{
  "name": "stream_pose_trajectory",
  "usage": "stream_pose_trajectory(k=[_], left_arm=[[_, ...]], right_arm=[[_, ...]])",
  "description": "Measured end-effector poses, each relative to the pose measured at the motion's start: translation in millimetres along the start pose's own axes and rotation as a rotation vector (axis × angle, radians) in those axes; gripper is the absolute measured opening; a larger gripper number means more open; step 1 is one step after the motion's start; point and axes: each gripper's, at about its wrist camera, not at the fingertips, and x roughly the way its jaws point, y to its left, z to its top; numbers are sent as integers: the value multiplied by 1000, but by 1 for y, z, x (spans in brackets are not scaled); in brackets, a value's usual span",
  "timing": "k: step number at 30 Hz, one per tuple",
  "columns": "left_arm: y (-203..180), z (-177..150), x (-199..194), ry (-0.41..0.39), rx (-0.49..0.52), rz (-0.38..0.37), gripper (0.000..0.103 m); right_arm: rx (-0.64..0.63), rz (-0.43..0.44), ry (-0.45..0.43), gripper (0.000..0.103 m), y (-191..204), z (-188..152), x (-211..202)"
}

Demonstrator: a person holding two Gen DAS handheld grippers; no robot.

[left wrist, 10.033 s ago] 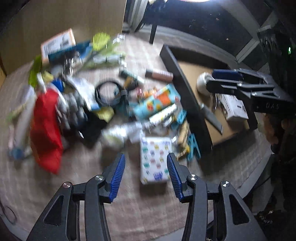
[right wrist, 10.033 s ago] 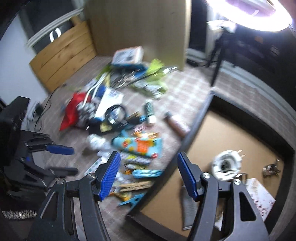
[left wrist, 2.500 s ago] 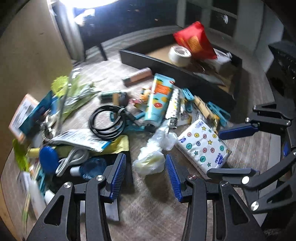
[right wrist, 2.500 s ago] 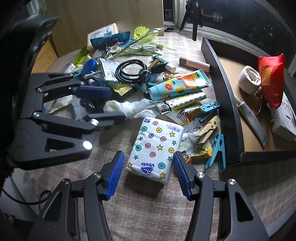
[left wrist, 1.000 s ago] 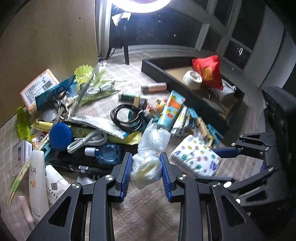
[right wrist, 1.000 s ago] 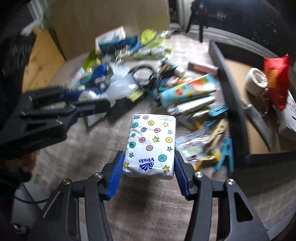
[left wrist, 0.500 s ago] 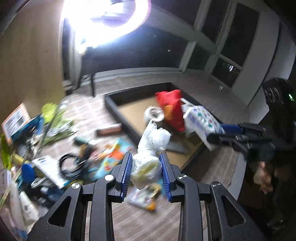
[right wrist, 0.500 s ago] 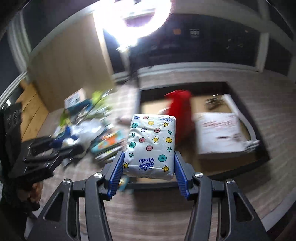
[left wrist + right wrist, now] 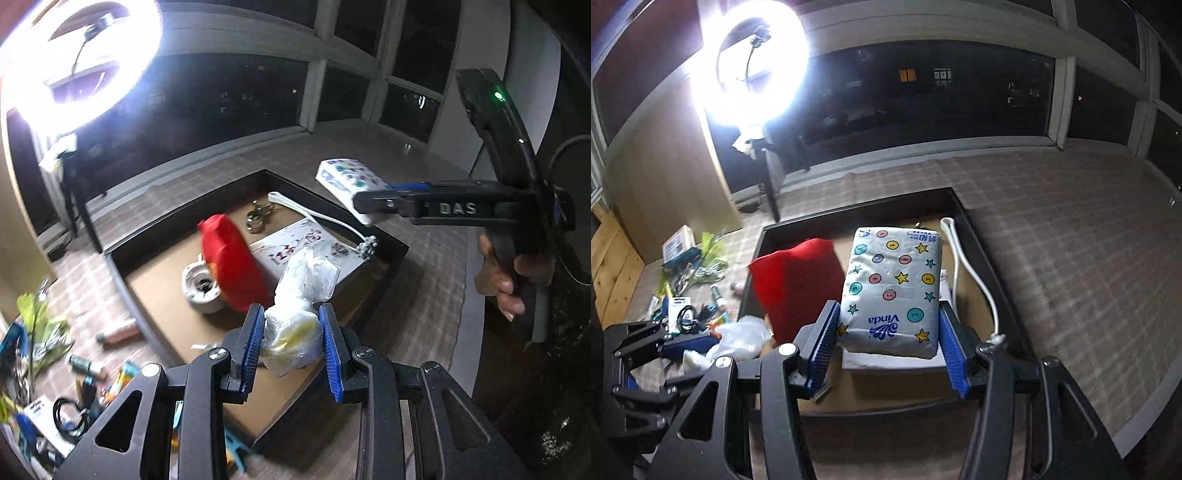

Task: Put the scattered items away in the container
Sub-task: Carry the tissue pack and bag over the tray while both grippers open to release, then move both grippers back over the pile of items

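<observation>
My left gripper [image 9: 291, 349] is shut on a crumpled clear plastic bag [image 9: 301, 306] with something yellow inside, held above the near edge of the black tray [image 9: 184, 206]. My right gripper [image 9: 886, 350] is shut on a white tissue pack [image 9: 892, 284] printed with coloured dots and stars, held over the same black tray [image 9: 857, 210]. In the left wrist view the right gripper [image 9: 373, 201] carries the tissue pack [image 9: 345, 179] above the tray's far corner, a hand [image 9: 506, 273] on its handle. The left gripper [image 9: 690, 345] and its bag [image 9: 738, 341] show at the lower left of the right wrist view.
In the tray lie a red pouch [image 9: 232, 258], a white tape roll [image 9: 203, 288], a white box [image 9: 303, 247], metal rings [image 9: 258, 218] and a white cord [image 9: 960, 266]. Scattered items [image 9: 44, 362] cover the mat left of the tray. A bright ring light [image 9: 753, 59] stands on a stand behind.
Both grippers have lifted off the scattered pile and swung over to the tray, each carrying its item. The tray now fills the middle of both views.
</observation>
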Motion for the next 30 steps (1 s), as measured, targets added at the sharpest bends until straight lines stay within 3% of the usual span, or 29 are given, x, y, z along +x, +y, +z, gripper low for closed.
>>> stream_pose_trajectory(k=[2, 4, 5, 10, 16, 30], left_arm=[[-4, 5, 9, 23, 21, -7, 33], [-7, 10, 20, 60, 36, 42, 53], [-8, 12, 22, 60, 36, 68, 56], [4, 12, 8, 13, 15, 93, 56], [48, -5, -17, -2, -65, 163, 55], [155, -86, -87, 5, -345, 354, 51]], right_arm=[[-5, 7, 5, 55, -4, 4, 6], [-25, -26, 28, 67, -5, 9, 16], [-28, -48, 15, 67, -5, 11, 15], [-24, -40, -35, 67, -7, 18, 14], [-53, 19, -10, 67, 11, 15, 20], [-197, 182, 56, 66, 99, -4, 26]])
